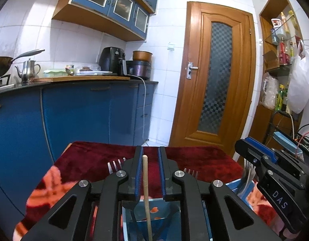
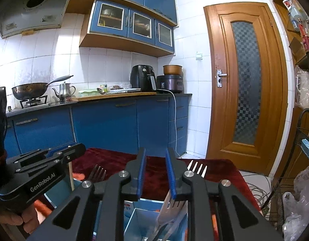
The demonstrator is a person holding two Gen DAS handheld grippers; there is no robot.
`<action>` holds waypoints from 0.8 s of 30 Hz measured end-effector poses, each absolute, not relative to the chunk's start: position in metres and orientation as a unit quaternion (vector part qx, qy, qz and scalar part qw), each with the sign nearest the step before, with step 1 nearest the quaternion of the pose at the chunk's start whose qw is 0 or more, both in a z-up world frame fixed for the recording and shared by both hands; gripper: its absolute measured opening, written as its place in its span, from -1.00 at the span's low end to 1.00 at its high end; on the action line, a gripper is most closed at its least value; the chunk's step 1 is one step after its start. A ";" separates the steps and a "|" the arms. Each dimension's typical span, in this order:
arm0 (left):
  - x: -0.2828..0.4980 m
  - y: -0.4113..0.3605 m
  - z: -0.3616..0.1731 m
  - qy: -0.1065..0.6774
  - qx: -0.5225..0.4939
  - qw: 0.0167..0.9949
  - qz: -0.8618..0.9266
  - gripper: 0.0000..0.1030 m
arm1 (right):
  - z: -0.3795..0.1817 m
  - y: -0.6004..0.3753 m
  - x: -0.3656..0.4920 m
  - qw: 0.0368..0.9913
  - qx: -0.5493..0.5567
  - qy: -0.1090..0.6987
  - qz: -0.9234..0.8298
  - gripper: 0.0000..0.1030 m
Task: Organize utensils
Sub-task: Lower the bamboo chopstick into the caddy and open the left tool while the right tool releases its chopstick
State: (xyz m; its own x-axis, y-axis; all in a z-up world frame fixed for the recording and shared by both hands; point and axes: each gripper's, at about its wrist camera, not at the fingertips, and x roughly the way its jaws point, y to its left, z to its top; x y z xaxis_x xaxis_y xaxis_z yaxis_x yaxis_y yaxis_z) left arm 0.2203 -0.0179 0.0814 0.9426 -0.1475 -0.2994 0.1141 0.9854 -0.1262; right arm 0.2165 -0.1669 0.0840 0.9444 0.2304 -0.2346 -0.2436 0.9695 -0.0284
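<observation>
In the left wrist view my left gripper point(image 1: 151, 150) stands open over a blue box point(image 1: 164, 208). An upright wooden chopstick point(image 1: 145, 180) rises from the box between the jaws, close to the left pad and clear of the right one. A black utensil point(image 1: 129, 203) also stands in that box. In the right wrist view my right gripper point(image 2: 156, 152) is open above a second blue box point(image 2: 142, 214) with several metal forks point(image 2: 171, 208) in it. Their tines sit just below the right pad, and no pad presses on them. The left gripper point(image 2: 74, 148) is alongside at the left.
Both boxes sit on a table under a dark red cloth point(image 1: 194, 160). More forks point(image 2: 197, 167) point(image 2: 98, 172) show beyond the grippers. Blue kitchen cabinets point(image 1: 84, 112) and a wooden door point(image 1: 214, 76) stand behind. A wire rack, bags and cables point(image 2: 295, 190) crowd the right.
</observation>
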 end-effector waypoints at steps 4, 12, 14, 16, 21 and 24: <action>0.218 -0.019 0.085 0.158 -0.050 0.984 -0.069 -0.71 | 0.087 -0.167 0.215 0.985 -0.028 0.116 0.122 -0.56; 0.201 -0.016 0.103 0.171 -0.051 0.981 -0.076 -0.71 | 0.098 -0.169 0.199 0.985 -0.029 0.120 0.121 -0.47; 0.195 -0.015 0.106 0.175 -0.050 0.981 -0.072 -0.69 | 0.100 -0.171 0.193 0.985 -0.032 0.123 0.119 -0.46; 0.190 -0.015 0.109 0.183 -0.049 0.979 -0.074 -0.64 | 0.101 -0.173 0.186 0.984 -0.032 0.128 0.119 -0.46; 0.173 -0.015 0.112 0.202 -0.041 0.975 -0.081 -0.52 | 0.105 -0.180 0.168 0.982 -0.025 0.145 0.122 -0.43; 0.162 -0.015 0.113 0.209 -0.032 0.974 -0.084 -0.41 | 0.107 -0.183 0.156 0.980 -0.020 0.155 0.126 -0.36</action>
